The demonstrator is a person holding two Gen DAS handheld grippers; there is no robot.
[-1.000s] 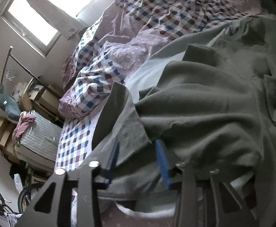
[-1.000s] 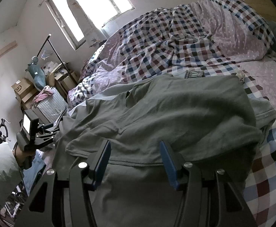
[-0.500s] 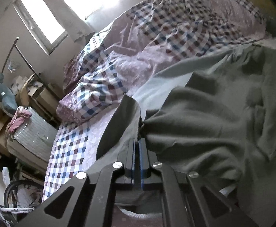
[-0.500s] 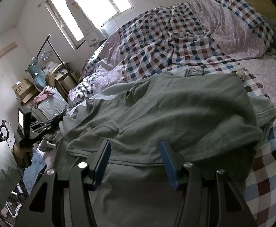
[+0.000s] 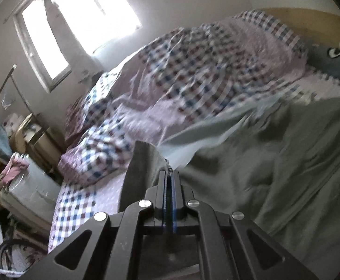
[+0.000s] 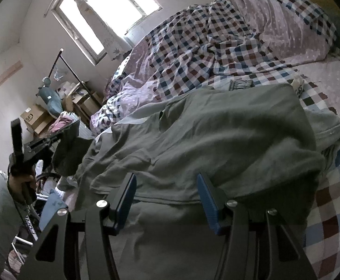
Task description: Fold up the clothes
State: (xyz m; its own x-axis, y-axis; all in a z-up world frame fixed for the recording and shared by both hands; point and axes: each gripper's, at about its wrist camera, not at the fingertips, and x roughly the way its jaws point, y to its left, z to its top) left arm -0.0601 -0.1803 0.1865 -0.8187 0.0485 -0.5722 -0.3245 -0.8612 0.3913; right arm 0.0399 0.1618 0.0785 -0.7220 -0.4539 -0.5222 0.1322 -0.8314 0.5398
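The large grey-green knit garment [image 6: 216,140] lay spread and rumpled across the bed, over the checked and lilac quilted bedcover [image 6: 216,37], with a paler grey-blue layer showing at its far edge. The left gripper [image 5: 169,179] was clamped fully together on a corner of the garment at its left side; in the right wrist view that corner hung raised from the left gripper [image 6: 60,137], clear of the bed. The right gripper [image 6: 166,200] stood with its blue-padded jaws wide apart, holding nothing, poised just above the near hem of the garment.

The step in hand appeared to be a lift of the left edge for a fold. For a clean result:

1. The pinch on the corner needed to hold both cloth layers, or the lower one would sag.
2. The right gripper would do best to take the near hem at a matching point, so the edge travelled level.
3. The lifted edge needed tension between the two grips before being laid over, since the knit looked limp and prone to bunching.

The left wrist view was blurred, so cloth detail there was uncertain.
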